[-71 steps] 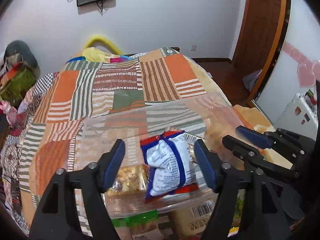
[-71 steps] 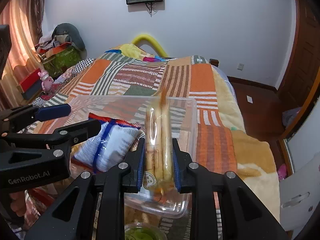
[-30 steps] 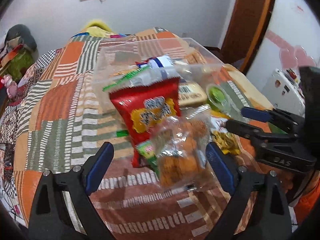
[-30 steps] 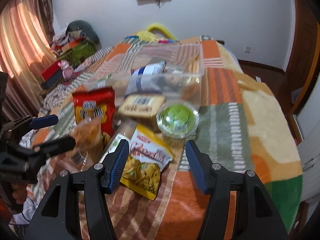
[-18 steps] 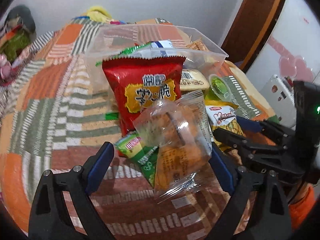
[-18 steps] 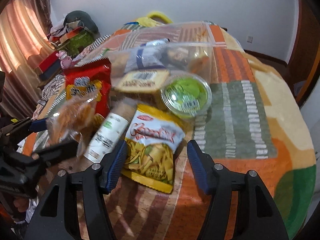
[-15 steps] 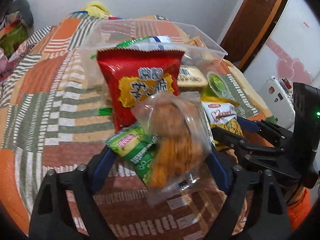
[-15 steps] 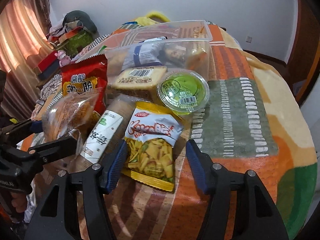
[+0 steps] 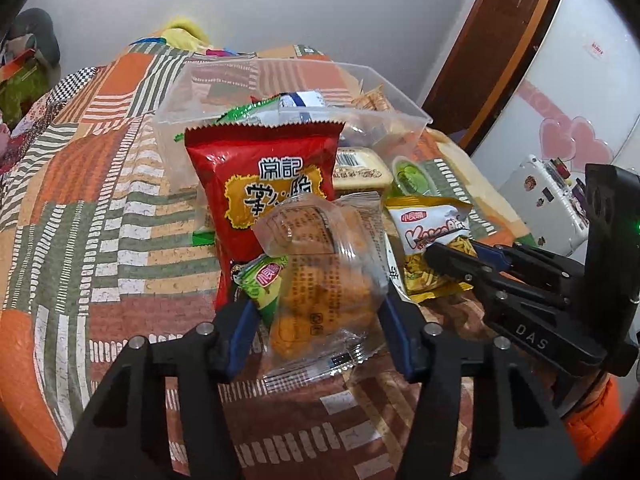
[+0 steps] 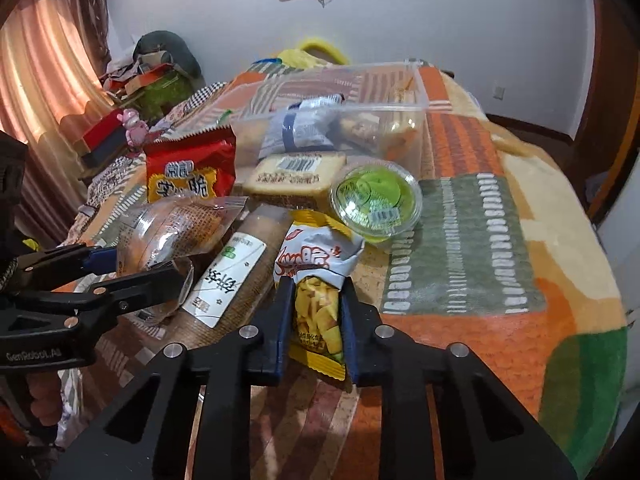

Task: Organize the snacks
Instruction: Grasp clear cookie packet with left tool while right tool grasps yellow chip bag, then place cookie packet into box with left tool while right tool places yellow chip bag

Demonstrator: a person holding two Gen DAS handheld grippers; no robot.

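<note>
My left gripper [image 9: 320, 320] is shut on a clear bag of orange pastry [image 9: 324, 280], also seen in the right wrist view [image 10: 172, 236]. My right gripper [image 10: 314, 308] is shut on a yellow and white chips bag [image 10: 316, 280], which shows in the left wrist view [image 9: 432, 240]. A clear plastic bin [image 9: 224, 80] at the back holds several snacks, among them a blue and white packet [image 10: 300, 128]. A red snack bag [image 9: 264, 184] stands in front of the bin.
On the patchwork bedspread [image 10: 460, 240] lie a green-lidded round cup [image 10: 376, 196], a flat beige biscuit pack [image 10: 296, 172], a brown cracker sleeve [image 10: 240, 272] and a small green packet [image 9: 264, 284]. A small white fridge [image 9: 548, 200] stands to the right.
Both grippers dropped from the bin to the snack pile. The left gripper closed on the pastry bag. The right gripper closed on the chips bag.
</note>
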